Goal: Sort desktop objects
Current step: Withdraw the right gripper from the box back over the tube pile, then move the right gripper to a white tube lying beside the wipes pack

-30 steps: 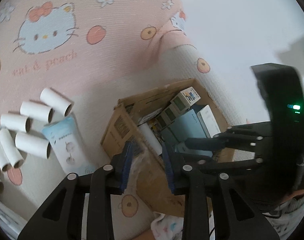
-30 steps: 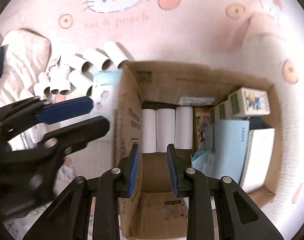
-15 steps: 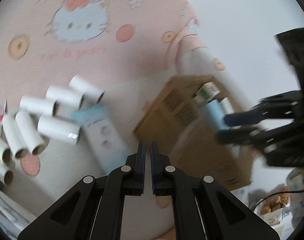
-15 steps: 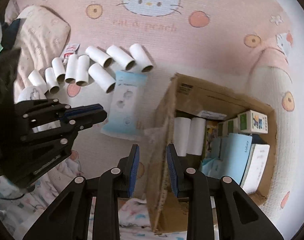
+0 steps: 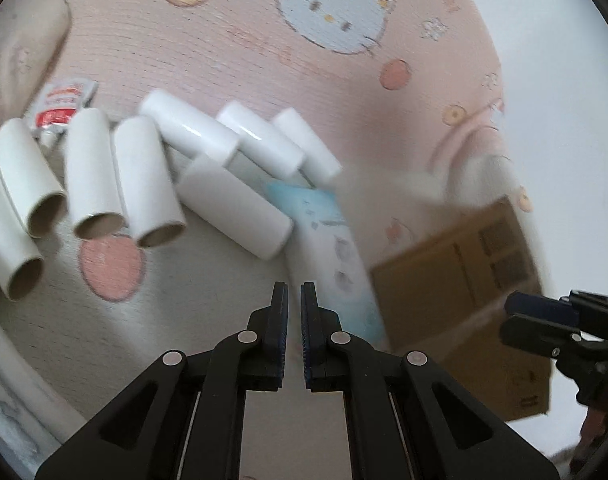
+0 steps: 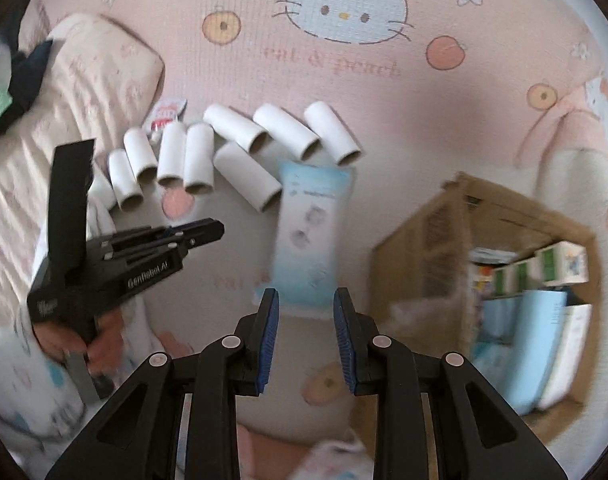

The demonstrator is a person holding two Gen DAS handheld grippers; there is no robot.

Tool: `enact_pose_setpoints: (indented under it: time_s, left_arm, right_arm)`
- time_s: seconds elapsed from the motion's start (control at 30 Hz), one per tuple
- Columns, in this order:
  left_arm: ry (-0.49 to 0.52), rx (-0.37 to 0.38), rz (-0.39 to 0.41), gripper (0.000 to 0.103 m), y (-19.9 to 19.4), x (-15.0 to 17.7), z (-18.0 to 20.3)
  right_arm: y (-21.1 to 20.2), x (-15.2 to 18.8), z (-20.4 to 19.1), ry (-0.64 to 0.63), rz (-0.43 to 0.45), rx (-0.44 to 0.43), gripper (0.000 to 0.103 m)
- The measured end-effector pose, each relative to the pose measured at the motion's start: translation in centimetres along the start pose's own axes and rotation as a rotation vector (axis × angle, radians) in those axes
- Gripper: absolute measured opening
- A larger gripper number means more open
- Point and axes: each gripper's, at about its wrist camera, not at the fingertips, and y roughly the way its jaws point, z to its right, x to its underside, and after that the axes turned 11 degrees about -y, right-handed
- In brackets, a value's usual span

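Several white cardboard tubes (image 5: 235,208) (image 6: 247,176) lie in a loose row on the pink cartoon-cat blanket. A pale blue wipes pack (image 5: 328,240) (image 6: 308,232) lies flat right of them. My left gripper (image 5: 294,286) (image 6: 207,230) is shut and empty, hovering just in front of the tubes and the pack's near end. My right gripper (image 6: 306,294) (image 5: 516,312) hangs over the pack's near edge, jaws drawn in to their narrowest with nothing between them. The open cardboard box (image 6: 424,232) (image 5: 464,280) stands to the right, holding small boxes and blue packs.
A red-and-white sachet (image 5: 61,106) (image 6: 165,114) lies behind the tubes. A beige pillow (image 6: 91,72) fills the far left. A person's hand (image 6: 99,348) holds the left gripper's handle. The blanket (image 6: 384,128) rises in folds behind the box.
My left gripper shut its jaws and swung down and left, from the box to the tubes. My right gripper moved left off the box to the wipes pack, its gap unchanged.
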Motion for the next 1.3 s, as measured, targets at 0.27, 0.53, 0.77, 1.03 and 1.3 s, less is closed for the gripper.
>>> enact_pose_setpoints:
  time_s: [0.27, 0.53, 0.77, 1.03, 1.3]
  left_arm:
    - [-0.064, 0.046, -0.016, 0.005, 1.3, -1.8, -1.0]
    - [-0.15, 0.055, 0.008, 0.005, 1.6, -5.6, -3.0]
    - [-0.122, 0.054, -0.004, 0.041, 2.3, -8.4, -3.4]
    - [-0.084, -0.006, 0.012, 0.041, 3.2, -9.8, -3.8]
    - [-0.12, -0.004, -0.036, 0.041, 4.7, -10.7, -4.7]
  right_arm:
    - [4.2, -0.4, -0.4, 0.034, 0.111, -0.062, 0.024]
    - [8.7, -2.7, -0.9, 0.068, 0.142, -0.123, 0.024]
    - [12.6, -4.9, -1.0, 0.145, 0.113, -0.186, 0.024]
    - [15.2, -6.0, -1.7, 0.137, 0.073, -0.214, 0.024]
    - [17.4, -5.9, -1.3, 0.192, 0.045, -0.272, 0.024]
